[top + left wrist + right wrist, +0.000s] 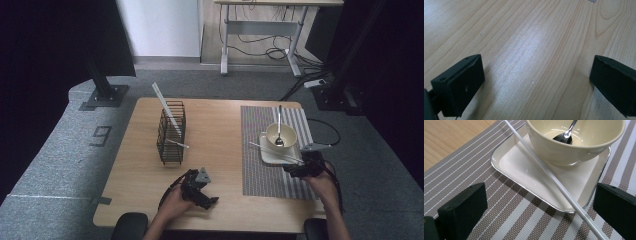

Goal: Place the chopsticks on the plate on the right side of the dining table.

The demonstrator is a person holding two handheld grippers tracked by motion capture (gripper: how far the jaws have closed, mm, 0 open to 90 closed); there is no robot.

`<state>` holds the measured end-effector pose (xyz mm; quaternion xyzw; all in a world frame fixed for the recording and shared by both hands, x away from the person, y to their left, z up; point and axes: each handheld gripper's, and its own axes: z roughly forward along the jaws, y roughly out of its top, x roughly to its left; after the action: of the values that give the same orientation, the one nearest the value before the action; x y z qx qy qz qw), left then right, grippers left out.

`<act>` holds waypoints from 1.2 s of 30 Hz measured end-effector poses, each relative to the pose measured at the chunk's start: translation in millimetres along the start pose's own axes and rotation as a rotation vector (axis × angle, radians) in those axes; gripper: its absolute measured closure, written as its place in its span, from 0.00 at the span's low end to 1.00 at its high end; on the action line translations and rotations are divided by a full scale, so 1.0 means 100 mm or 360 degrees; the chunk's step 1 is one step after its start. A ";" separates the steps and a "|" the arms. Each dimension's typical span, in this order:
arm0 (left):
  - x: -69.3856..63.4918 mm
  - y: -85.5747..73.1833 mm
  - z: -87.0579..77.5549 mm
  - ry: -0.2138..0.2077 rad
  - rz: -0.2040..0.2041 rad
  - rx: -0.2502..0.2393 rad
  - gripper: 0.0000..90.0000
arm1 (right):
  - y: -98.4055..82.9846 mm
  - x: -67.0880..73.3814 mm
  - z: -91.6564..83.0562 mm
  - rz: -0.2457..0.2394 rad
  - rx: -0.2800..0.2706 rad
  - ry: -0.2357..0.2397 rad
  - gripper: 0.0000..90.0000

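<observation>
At the right of the high view, on the striped placemat (272, 150), the square tray (267, 156) carries a cream bowl (281, 135) with a spoon (279, 131) standing in it, and one white chopstick (275, 152) lies slantwise across the tray's near edge. The right gripper (300, 167) sits just beside the tray's lower right corner. In the right gripper view its jaws stand wide apart with the chopstick (554, 180) running between them, untouched by either pad, resting on the tray rim (499, 155) and against the bowl (574, 142). So I judge this chopstick delivered and let go.

Left of centre in the high view, the black wire basket (171, 132) holds two more white sticks (167, 110), one tall and leaning, one poking out low. Those look like what remains: at least one more probably has to join its mate on the tray.

The left gripper (207, 200) rests low at the bottom centre on the bare counter (220, 125), jaws apart and holding nothing, as the left gripper view shows.
</observation>
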<state>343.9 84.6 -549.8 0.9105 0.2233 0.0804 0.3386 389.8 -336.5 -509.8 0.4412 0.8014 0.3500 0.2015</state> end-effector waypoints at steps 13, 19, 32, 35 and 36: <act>0.02 -0.02 -0.01 0.0004 0.0001 -0.0001 0.00 | -0.28 0.09 0.04 0.0041 -0.0068 -0.0079 0.02; 0.02 -0.02 -0.01 0.0004 0.0002 0.0000 0.00 | -0.40 0.08 0.08 0.0034 -0.0042 -0.0139 0.02; 0.02 -0.02 -0.01 0.0004 0.0002 0.0001 0.00 | -0.36 0.05 0.26 0.0021 -0.0025 -0.0114 0.00; 0.02 -0.02 -0.01 0.0004 0.0002 0.0001 0.00 | -0.35 0.04 0.27 0.0025 -0.0036 -0.0123 0.00; 0.02 -0.01 -0.01 0.0004 0.0002 0.0001 0.00 | -0.35 0.04 0.27 0.0028 -0.0038 -0.0124 0.00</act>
<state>344.4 86.9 -550.0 0.9107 0.2230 0.0818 0.3380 384.9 -336.0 -553.9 0.4591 0.7848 0.3439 0.2348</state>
